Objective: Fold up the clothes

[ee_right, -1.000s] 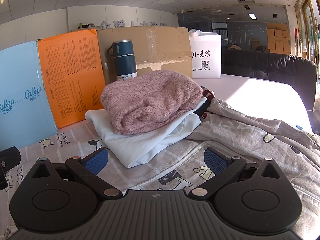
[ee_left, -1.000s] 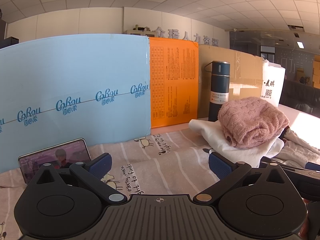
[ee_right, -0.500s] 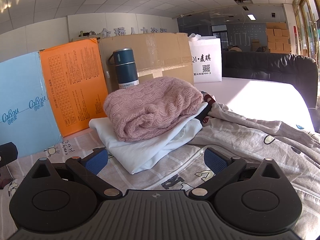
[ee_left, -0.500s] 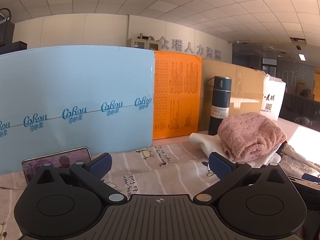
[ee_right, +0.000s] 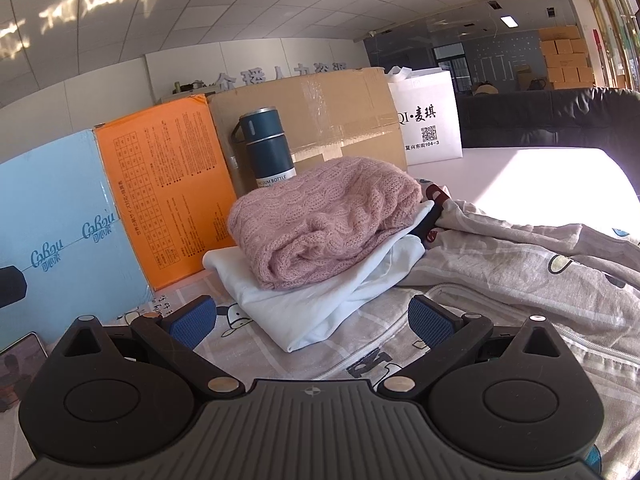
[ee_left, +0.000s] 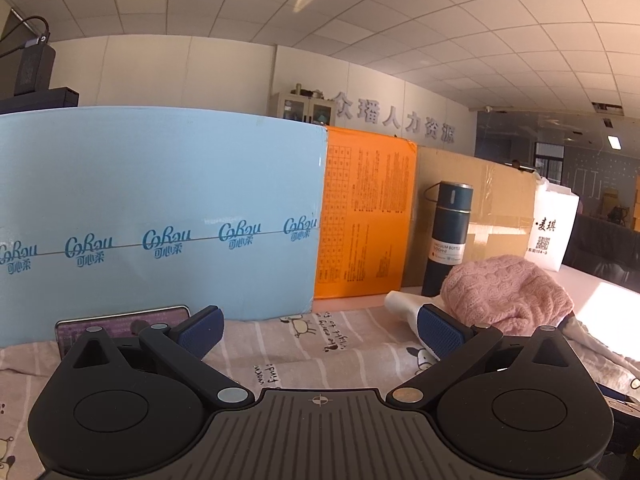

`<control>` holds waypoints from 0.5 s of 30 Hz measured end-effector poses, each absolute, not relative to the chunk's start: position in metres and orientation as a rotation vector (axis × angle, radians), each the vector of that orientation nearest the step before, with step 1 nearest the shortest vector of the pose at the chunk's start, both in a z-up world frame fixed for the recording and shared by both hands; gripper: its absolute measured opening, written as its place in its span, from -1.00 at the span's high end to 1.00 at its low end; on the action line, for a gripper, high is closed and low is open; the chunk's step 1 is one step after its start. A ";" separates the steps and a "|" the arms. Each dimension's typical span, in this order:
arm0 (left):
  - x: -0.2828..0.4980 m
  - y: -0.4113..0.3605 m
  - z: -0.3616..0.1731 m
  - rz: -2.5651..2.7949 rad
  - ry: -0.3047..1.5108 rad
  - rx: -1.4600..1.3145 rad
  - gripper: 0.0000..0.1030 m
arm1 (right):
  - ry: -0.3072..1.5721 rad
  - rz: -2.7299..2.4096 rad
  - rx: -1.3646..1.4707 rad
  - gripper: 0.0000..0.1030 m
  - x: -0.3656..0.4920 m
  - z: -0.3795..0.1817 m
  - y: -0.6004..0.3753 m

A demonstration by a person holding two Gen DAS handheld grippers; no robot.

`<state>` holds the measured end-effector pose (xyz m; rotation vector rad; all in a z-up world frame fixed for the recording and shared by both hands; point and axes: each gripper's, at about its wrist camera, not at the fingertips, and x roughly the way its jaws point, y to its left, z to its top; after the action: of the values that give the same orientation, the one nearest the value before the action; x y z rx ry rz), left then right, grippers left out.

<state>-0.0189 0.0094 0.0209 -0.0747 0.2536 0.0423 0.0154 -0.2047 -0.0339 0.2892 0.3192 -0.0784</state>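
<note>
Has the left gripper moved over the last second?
Yes. The left gripper has tilted or pulled back: the blue carton and vacuum bottle sit lower in its view, with more ceiling showing.

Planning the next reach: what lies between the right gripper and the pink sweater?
In the right wrist view, a folded white garment lies under the pink sweater and juts toward the open right gripper.

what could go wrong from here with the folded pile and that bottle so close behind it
1. The pink sweater sits loosely on the white folded garment; tugging the printed garment that lies against the pile may topple it.
2. The vacuum bottle stands upright right behind the pile, so a shove could knock it over.
3. The phone leans near the open left gripper and may get bumped.
</note>
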 end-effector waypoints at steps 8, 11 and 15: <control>-0.028 -0.005 0.019 0.027 0.222 -0.039 -1.00 | 0.360 0.029 0.336 -1.00 0.015 -0.036 -0.206; -0.034 -0.010 0.020 0.050 0.199 -0.022 -1.00 | 0.353 0.059 0.370 -1.00 0.013 -0.034 -0.210; -0.046 -0.012 0.026 0.093 0.156 0.007 -1.00 | 0.339 0.115 0.413 -1.00 0.008 -0.033 -0.214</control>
<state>-0.0460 -0.0121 0.0258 0.0066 0.1564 0.0925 0.0076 -0.2137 -0.0326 0.4128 0.3389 0.1150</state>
